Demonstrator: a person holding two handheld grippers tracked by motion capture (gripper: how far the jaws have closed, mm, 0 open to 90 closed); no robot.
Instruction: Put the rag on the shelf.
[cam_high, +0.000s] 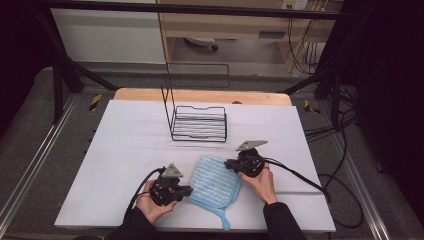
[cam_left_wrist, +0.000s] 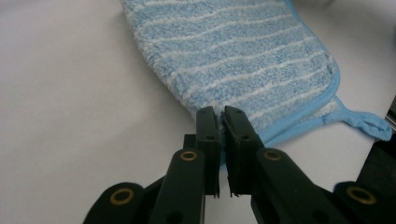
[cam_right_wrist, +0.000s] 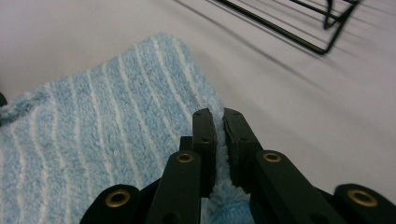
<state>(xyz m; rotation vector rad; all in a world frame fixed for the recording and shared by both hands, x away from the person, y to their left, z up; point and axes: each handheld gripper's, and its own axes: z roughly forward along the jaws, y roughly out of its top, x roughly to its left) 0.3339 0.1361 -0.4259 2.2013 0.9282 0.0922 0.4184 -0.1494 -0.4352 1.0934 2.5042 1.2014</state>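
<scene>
The person wears dark long sleeves (cam_high: 280, 220) and holds a black left gripper (cam_high: 186, 190) and a black right gripper (cam_high: 228, 163), each with blocky jaws, brass-ringed pivot holes, a grey three-cornered plate at 12 o'clock and a trailing black cable.

In the right gripper view the wire rack (cam_right_wrist: 299, 28) is cut off by the top edge, and the blue towel (cam_right_wrist: 93, 149) runs off the left and bottom edges. In the left gripper view the towel (cam_left_wrist: 233, 51) is cut by the top edge, and its edge disappears between the closed jaws.
</scene>
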